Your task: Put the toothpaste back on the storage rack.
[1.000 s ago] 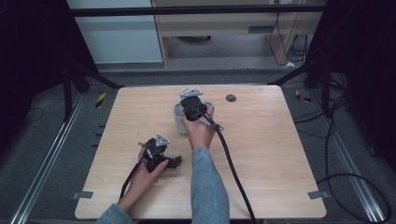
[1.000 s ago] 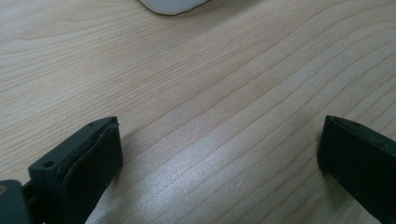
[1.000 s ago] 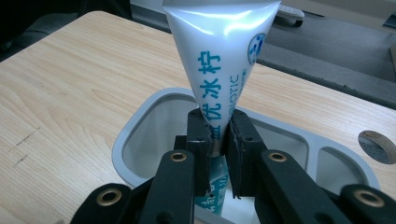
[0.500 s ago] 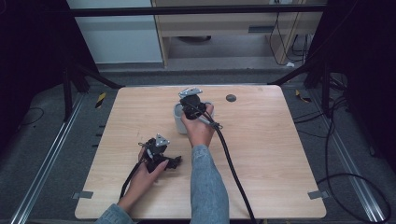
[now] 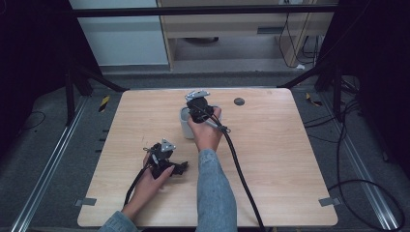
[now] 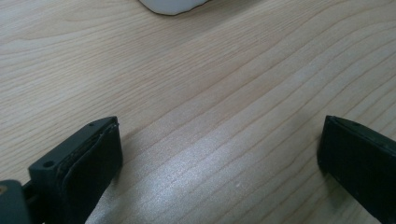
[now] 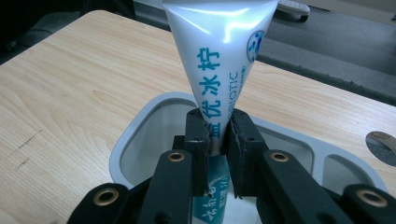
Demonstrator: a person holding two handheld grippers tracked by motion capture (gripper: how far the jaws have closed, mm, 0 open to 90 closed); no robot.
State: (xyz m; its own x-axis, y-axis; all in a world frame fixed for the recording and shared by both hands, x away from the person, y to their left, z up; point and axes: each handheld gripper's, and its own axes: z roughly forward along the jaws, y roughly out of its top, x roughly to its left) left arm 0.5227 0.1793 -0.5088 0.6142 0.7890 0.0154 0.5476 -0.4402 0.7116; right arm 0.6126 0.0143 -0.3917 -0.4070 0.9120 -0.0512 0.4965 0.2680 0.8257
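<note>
Revealing printed tube [image 7: 215,70] between right gripper [image 7: 217,135] pads.

left gripper [image 6: 219,154]: jaws spread wide, nothing held between them | table [image 6: 224,93]: pale wood grain seen beneath | white object [image 6: 170,5]: edge glimpsed at top, well apart from jaws

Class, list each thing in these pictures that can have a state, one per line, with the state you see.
Right gripper: shut on the tube.
Tube: upright, pinched near its lower end, over the holder.
Holder: standing on the table, open at the top.
Left gripper: open, jaws wide, nothing between them.
Table: bearing the holder.
</note>
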